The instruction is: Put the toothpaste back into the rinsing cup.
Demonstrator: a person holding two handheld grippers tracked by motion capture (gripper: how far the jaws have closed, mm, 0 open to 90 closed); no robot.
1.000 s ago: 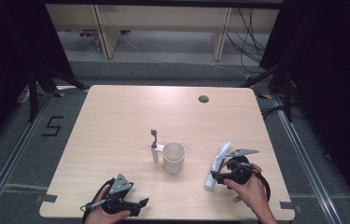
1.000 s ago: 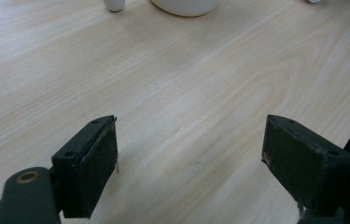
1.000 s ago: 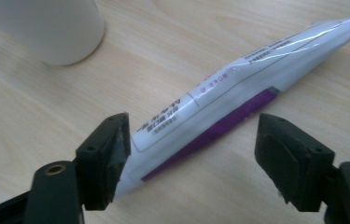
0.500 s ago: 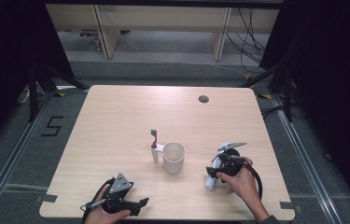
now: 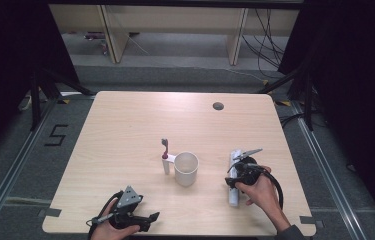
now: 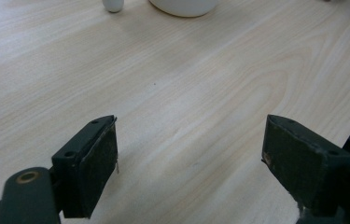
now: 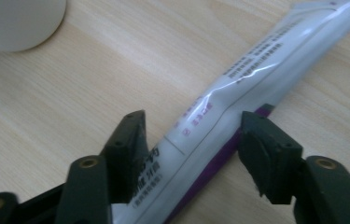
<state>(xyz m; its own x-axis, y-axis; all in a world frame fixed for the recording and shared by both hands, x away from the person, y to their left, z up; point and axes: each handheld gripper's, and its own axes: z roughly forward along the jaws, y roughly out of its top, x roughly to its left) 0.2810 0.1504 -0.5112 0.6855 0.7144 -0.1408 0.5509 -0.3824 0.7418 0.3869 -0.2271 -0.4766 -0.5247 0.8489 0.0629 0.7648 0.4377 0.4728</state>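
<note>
1. The right claw (image 7: 189, 140) stands half open astride the toothpaste tube (image 7: 238, 88). Its jaws have just been closing, and the tube is between them. The right jaw seems to touch the purple edge of the tube; the left jaw is at the white side, but I cannot tell if it already presses. I judge that it is not yet clenched on the tube.
2. The tube lies flat on the surface (image 7: 93, 84), to the right of the white cup (image 5: 186, 168) as the high view shows it, and apart from it. In that view the right claw (image 5: 236, 176) is over the middle of the tube (image 5: 234, 196), with the hand behind it.
3. How the tube will handle, in my judgement: it is light and soft, with a glossy skin that can slip. It will dent under a squeeze, and a strong squeeze can push paste toward the cap. The best place to take hold is across the body near the middle, as now, so that it does not tip when lifted.
4. The left claw (image 6: 189, 163) is released and wide apart, with nothing between its jaws, just bare wood. In the high view it (image 5: 147, 218) rests near the front edge of the surface, below and left of the cup.
5. A toothbrush (image 5: 165, 156) stands upright just beside the cup, on its left.
</note>
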